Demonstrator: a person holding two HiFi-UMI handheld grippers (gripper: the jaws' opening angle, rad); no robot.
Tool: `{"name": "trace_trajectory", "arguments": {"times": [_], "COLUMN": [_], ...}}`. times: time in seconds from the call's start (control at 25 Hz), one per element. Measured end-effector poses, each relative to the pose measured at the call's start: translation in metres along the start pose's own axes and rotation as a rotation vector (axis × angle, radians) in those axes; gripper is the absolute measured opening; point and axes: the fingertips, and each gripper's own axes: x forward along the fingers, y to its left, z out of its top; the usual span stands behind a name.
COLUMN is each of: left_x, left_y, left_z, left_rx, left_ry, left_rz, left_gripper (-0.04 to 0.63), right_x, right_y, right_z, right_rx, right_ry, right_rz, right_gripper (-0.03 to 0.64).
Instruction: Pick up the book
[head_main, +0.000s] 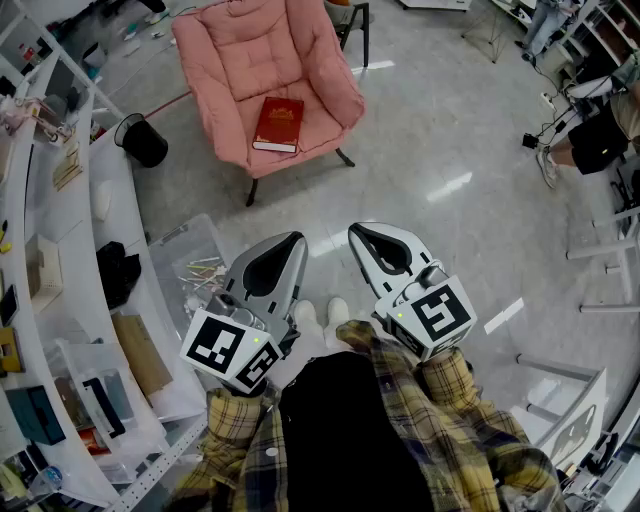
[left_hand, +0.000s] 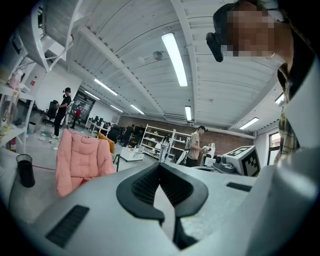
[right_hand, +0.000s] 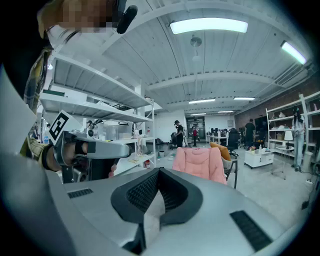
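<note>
While book (head_main: 278, 123) on armchair (head_main: 232, 68), bin (head_main: 145, 142) alongside.

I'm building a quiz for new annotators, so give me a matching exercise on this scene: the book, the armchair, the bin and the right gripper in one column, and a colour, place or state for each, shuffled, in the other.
Things:
1. book
2. armchair
3. bin
4. right gripper

Descriptions:
A. black, standing on the floor
B. jaws together, nothing between them
C. red, lying flat
D. pink, padded

Pairs: 1-C, 2-D, 3-A, 4-B.
</note>
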Motion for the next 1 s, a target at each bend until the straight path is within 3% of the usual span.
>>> {"name": "trace_trajectory", "arguments": {"times": [1.0], "left_x": [0.033], "left_y": [-0.009], "left_z": [0.003], "left_rx": [0.012], "left_ry": [-0.039], "left_rz": [0.12], "left_gripper": [0.003], "right_x": [-0.021], "right_y": [-0.044], "right_z": [-0.006], "right_rx": [0.034], "right_ry": [-0.014], "right_rz": [0.074], "right_gripper": [0.017]}}
